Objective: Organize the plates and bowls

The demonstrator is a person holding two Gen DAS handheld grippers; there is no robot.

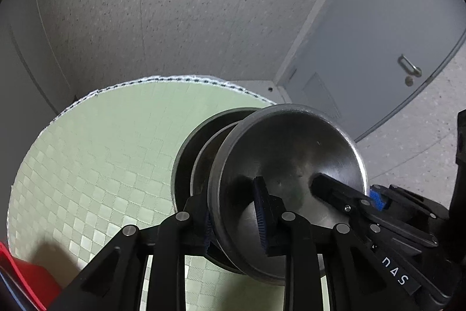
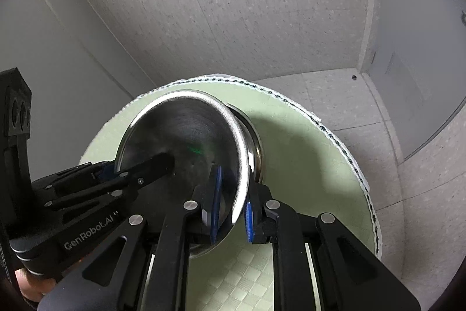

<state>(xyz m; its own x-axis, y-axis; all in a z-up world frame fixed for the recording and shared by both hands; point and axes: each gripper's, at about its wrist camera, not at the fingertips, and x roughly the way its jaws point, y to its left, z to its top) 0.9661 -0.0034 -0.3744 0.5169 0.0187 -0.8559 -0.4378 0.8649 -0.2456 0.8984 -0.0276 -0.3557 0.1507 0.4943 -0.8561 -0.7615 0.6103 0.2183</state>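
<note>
A steel bowl (image 1: 291, 153) is held tilted above the green checkered table (image 1: 96, 153). My left gripper (image 1: 233, 212) is shut on its near left rim. My right gripper (image 2: 233, 206) is shut on the opposite rim of the same steel bowl (image 2: 186, 130); its finger also shows inside the bowl in the left wrist view (image 1: 329, 188). Behind the bowl sits a stack of steel dishes (image 1: 189, 153), with one dish nested in a larger dark one. The stack also shows in the right wrist view (image 2: 253, 142), mostly hidden by the bowl.
The round table (image 2: 320, 159) has a stitched white edge. A red object (image 1: 26, 279) lies at the table's near left. Grey speckled floor surrounds the table, with a grey door (image 1: 378, 28) and its handle at the right.
</note>
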